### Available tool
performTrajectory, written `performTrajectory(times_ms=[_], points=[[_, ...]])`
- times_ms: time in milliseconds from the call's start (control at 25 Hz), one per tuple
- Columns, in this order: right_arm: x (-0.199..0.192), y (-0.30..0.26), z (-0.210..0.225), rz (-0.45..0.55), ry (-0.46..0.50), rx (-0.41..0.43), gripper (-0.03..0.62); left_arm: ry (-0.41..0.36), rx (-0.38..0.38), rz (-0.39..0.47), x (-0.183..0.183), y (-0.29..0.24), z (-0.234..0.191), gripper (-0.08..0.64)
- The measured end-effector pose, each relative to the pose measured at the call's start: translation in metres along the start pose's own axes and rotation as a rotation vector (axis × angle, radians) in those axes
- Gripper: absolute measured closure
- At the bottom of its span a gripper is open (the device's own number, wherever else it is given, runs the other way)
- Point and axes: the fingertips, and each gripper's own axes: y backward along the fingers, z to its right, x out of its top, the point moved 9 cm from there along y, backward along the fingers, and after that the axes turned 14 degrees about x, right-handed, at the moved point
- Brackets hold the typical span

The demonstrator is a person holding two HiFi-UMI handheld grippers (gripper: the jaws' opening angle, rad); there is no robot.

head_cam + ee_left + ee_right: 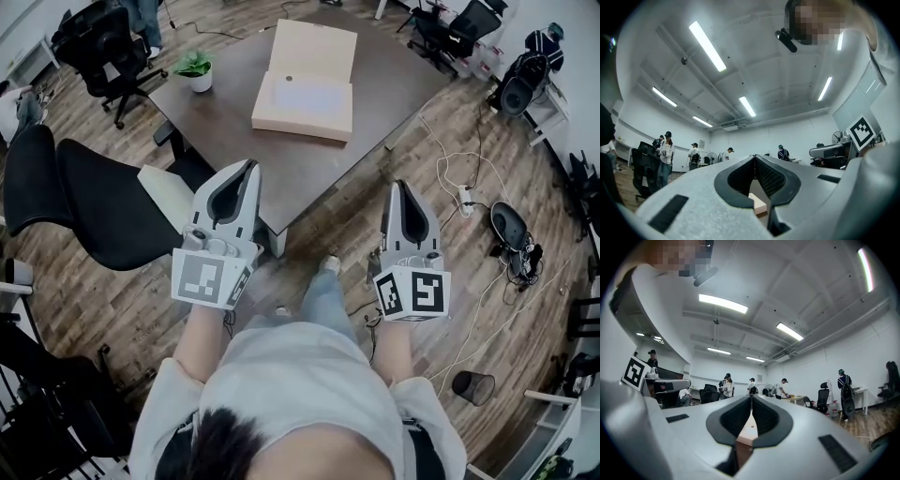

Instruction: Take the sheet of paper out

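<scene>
Task at its opening stage, seen from the head view. The flat beige box (302, 111) lies open near the middle of the table (225, 89), its lid (314, 45) folded back on the far side. A pale rectangle in the tray, judged to be the sheet of paper (307, 97), lies flat inside the box and appears untouched. The left gripper (251, 165) and the right gripper (398, 186) are held side by side in front of the person, well apart from each other. Both point toward the table and stand short of the box; the left tips are over the table's near corner, the right tips over the wooden floor (450, 122) beside it. In each gripper view the two jaws are pressed together at the tips with nothing between them, only the box edge and table showing through the gap behind. A potted plant (194, 68) stands at the table's left corner, clear of the box. Done: the box is open. Left: reaching the box, parting a gripper, pinching the sheet's edge and lifting it out, probably with the other gripper steadying the tray.
</scene>
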Motion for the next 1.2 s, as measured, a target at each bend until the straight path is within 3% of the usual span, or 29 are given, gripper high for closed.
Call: performTrajectory(times_ms=[400, 1200], points=[[-0.018, -0.055, 0.069, -0.006, -0.006, 0.040, 0.575, -0.019, 0.029, -0.009, -0.020, -0.078, 0.013, 0.551], [-0.038, -0.182, 0.240, 0.003, -0.022, 0.191, 0.575, -0.043, 0.163, -0.021, -0.054, -0.247, 0.059, 0.551]])
